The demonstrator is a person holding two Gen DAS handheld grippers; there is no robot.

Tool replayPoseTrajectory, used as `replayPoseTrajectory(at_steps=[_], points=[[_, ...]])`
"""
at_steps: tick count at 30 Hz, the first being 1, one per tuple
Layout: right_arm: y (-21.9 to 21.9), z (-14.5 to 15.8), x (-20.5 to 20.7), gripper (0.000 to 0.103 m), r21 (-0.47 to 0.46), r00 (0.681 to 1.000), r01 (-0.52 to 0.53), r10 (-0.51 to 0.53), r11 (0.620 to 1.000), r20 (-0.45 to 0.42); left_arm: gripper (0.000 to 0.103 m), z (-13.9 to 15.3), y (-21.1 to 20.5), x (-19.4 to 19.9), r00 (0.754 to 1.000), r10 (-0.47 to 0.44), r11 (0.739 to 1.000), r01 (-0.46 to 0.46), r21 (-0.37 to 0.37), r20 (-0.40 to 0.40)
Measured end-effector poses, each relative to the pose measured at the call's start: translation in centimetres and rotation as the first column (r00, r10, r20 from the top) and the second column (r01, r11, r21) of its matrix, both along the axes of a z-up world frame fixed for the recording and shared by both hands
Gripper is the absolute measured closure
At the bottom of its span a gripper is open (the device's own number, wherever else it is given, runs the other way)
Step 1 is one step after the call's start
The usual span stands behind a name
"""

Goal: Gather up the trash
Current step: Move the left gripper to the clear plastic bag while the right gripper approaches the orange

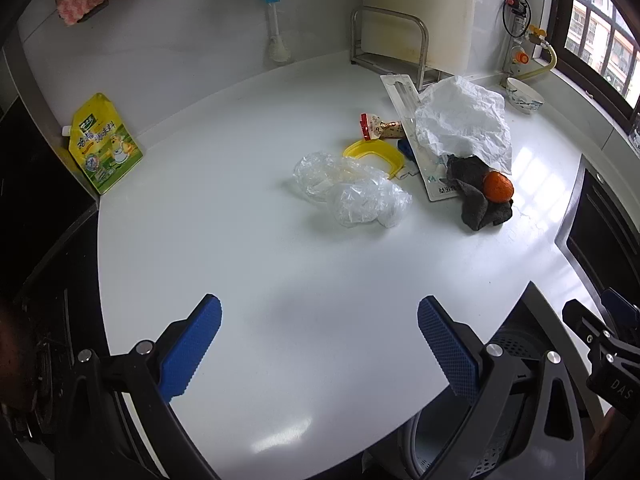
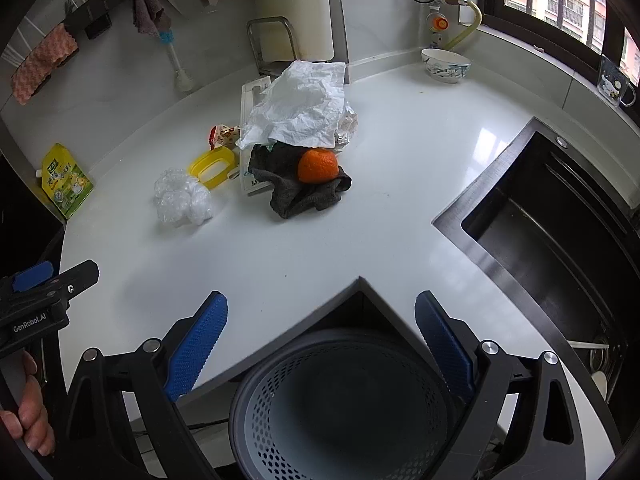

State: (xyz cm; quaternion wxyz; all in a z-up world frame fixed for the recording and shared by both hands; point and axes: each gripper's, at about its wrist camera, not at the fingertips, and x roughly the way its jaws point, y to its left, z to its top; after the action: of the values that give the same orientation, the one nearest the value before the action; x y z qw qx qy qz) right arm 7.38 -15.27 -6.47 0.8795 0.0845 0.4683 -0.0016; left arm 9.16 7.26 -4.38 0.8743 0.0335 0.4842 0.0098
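I am seeing a glossy white counter [image 2: 400, 168] carrying a crumpled white paper sheet [image 2: 300, 108], a dark grey cloth [image 2: 304, 196] under a bright orange fruit [image 2: 318, 166], a curved yellow plastic piece [image 1: 376, 154], clear crinkled plastic wrap [image 1: 352, 192], and a yellow-green printed pouch [image 1: 105, 144]. A grey perforated basket [image 2: 344, 408] is showing below.

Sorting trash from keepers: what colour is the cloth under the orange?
Dark grey cloth, clearest in the right wrist view.
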Motion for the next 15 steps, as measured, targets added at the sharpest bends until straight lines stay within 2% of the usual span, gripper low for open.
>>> replayPoseTrajectory(at_steps=[10,15], points=[[-0.5,-0.6,8.3,0.012,-0.032,0.998,0.05,-0.049,0.998,0.032,0.006,-2.5,-0.6,6.3,0.999,-0.048,0.998,0.048,-0.034,0.014],[-1.0,-2.3,11.2,0.013,-0.025,0.997,0.067,-0.067,0.997,0.025,0.006,-3.9,-0.6,8.2,0.998,-0.059,0.996,0.06,-0.059,0.007]])
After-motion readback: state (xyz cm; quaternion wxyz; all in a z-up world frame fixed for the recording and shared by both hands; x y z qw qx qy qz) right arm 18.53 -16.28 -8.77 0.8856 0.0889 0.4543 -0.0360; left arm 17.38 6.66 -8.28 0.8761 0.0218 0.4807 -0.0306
